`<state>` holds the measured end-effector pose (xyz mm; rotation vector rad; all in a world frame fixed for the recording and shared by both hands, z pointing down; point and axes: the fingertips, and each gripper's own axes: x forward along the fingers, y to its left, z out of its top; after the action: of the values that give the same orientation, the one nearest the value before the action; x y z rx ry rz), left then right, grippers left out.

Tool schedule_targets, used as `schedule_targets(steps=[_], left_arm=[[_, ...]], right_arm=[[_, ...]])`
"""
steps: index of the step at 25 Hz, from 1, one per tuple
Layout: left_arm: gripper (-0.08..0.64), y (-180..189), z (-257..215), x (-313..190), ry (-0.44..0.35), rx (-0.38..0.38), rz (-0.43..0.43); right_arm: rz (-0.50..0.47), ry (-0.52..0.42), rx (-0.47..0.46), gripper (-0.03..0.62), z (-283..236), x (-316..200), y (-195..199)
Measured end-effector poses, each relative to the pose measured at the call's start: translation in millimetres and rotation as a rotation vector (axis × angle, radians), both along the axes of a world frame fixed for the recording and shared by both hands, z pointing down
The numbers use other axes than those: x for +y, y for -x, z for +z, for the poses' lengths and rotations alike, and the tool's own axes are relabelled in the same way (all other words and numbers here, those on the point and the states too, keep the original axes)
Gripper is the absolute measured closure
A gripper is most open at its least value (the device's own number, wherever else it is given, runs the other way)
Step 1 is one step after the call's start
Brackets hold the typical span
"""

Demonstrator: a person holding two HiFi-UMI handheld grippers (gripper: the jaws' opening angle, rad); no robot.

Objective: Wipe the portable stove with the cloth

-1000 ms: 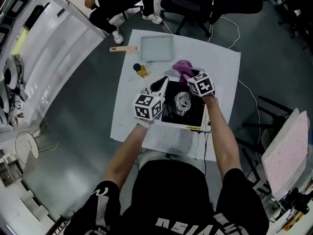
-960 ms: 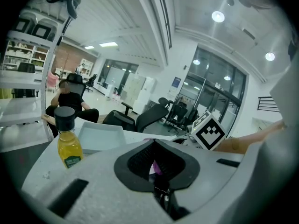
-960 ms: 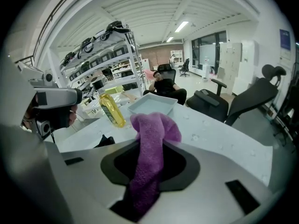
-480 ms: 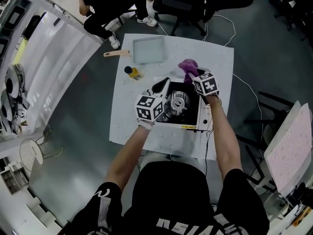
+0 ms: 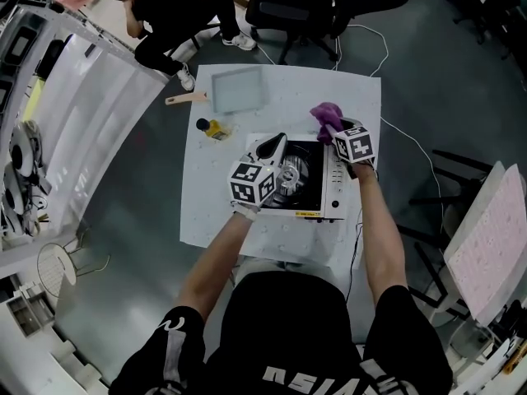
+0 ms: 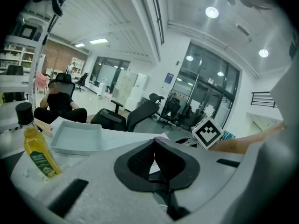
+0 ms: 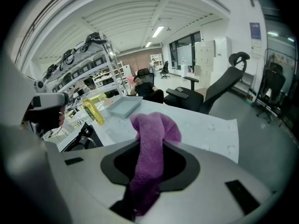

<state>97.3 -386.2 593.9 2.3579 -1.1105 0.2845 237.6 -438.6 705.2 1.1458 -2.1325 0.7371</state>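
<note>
White table [image 5: 362,97] w/ the portable stove [image 5: 317,194] near its middle, black top, pale control strip along the right side. Grey tray [image 5: 239,90] sits beyond the stove's far-left corner, well apart from it. L gripper [image 5: 272,145] is over the stove's left edge, tips toward the far-left corner. Its own view shows the jaws together at the tips w/ nothing between them. R gripper [image 5: 333,130] is at the stove's far-right corner, clamped on the purple cloth [image 5: 327,113]. The cloth bunches out past the tips, just beyond that corner, approx over the table. Can't tell from the head view whether it touches the stove. In the right gripper view the cloth runs from deep between the jaws up over their tips. Yellow oil bottle [image 5: 211,127], black cap, lies left of the stove's far-left corner, btwn stove and tray.
</note>
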Motion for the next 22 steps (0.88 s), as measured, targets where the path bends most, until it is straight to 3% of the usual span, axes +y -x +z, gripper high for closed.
schedule_targets(steps=[11,22], left_arm=[[0.554,-30.1,-4.9,4.9,-0.001,-0.027,0.027],[0.554,-30.5,-26.1,26.3,-0.024,-0.061,0.034]], right_arm=[[0.103,0.009,-0.007,0.491,3.4,17.1,-66.8],[0.195,0.006,-0.018,0.491,-2.5,43.5,-111.8]])
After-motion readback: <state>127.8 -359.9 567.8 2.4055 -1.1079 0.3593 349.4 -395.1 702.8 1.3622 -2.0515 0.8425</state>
